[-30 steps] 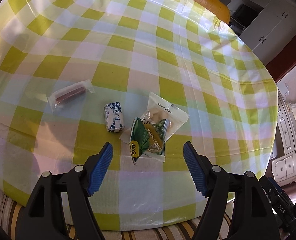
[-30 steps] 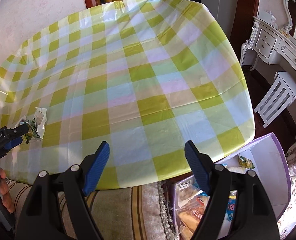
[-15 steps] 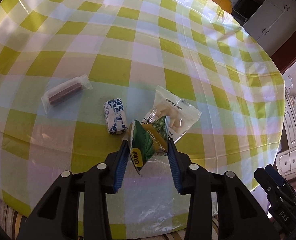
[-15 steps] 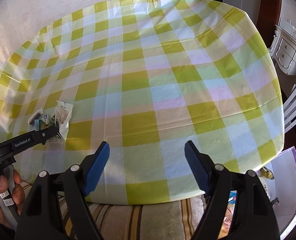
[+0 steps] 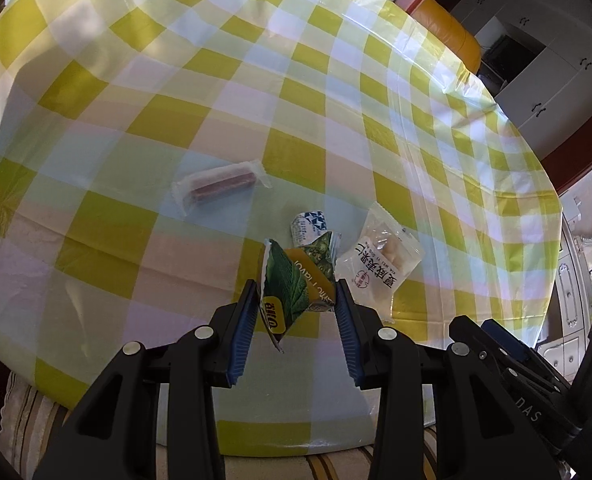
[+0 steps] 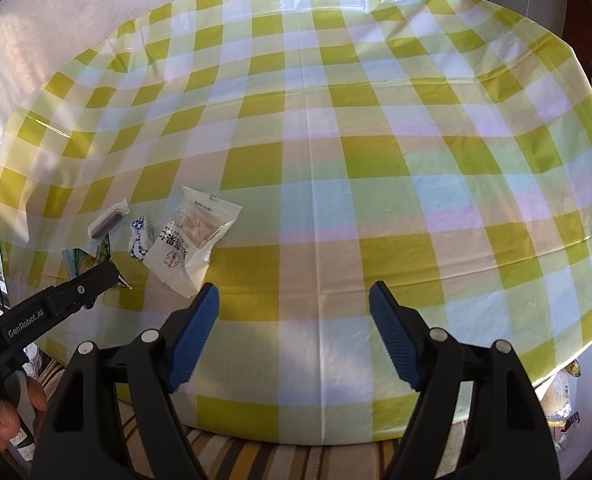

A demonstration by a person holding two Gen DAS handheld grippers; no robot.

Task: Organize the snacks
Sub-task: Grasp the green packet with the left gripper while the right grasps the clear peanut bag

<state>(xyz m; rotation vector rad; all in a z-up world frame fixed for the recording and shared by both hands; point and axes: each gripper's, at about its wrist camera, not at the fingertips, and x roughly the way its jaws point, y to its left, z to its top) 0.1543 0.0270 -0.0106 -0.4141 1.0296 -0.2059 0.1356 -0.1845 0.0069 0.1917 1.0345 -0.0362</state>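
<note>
My left gripper (image 5: 296, 296) is shut on a green and yellow snack packet (image 5: 291, 280) and holds it lifted off the checked tablecloth (image 5: 175, 80). Behind it lie a blue and white candy (image 5: 308, 226), a clear white packet of pale pieces (image 5: 380, 260) and a clear-wrapped brown bar (image 5: 219, 186). In the right wrist view the same snacks lie at the left: the white packet (image 6: 189, 240), the candy (image 6: 139, 236), the bar (image 6: 107, 222) and the held green packet (image 6: 83, 260) by the left gripper (image 6: 107, 274). My right gripper (image 6: 293, 308) is open and empty above the table's near edge.
The round table (image 6: 376, 120) has a yellow-green checked cloth. A striped seat cushion (image 6: 255, 460) lies below the near edge. An orange chair (image 5: 452, 36) and white cupboards (image 5: 544, 64) stand beyond the far side. Snack packets (image 6: 572, 368) show low at the right edge.
My left gripper closed on the green packet and lifted it off the cloth. My right gripper swung left toward the other snacks and stayed open.
</note>
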